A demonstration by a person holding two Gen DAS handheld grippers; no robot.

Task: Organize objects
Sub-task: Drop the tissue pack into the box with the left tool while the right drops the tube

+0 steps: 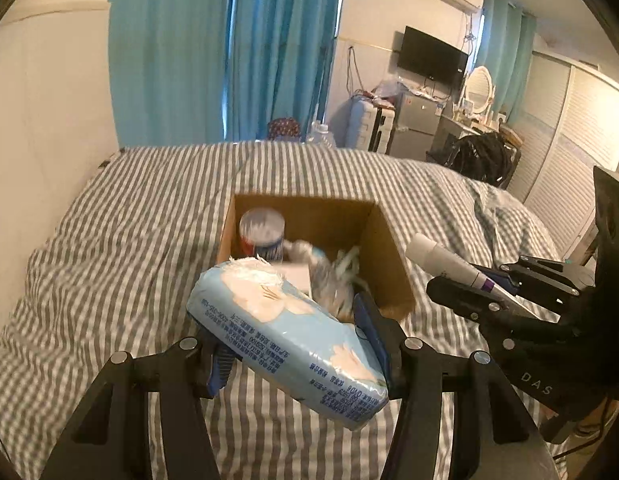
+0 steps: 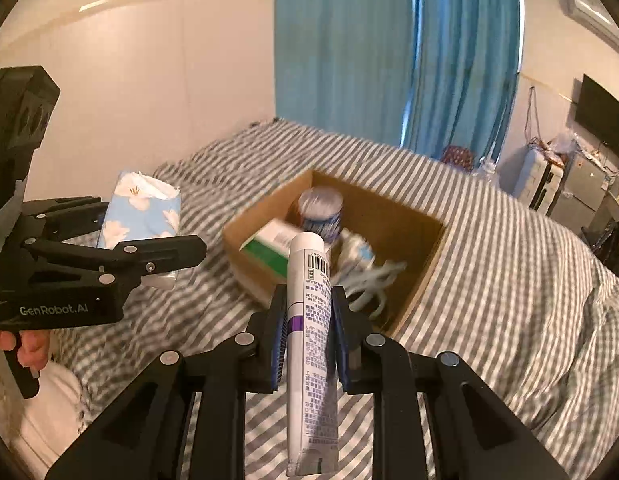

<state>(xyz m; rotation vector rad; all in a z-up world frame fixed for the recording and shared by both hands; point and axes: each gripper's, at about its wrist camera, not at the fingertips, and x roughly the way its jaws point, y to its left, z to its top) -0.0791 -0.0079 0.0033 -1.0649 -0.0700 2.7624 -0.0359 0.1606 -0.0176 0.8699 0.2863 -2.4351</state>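
My left gripper is shut on a light blue tissue pack and holds it above the bed just in front of an open cardboard box. The pack also shows in the right wrist view. My right gripper is shut on a white tube with a purple band, cap end toward the box. The tube shows at the right of the left wrist view. In the box lie a round canister, a green and white carton and pale plastic items.
The box sits on a bed with a grey and white striped cover. A white wall and blue curtains stand behind. A wall TV, a small fridge and white wardrobe doors are at the far right.
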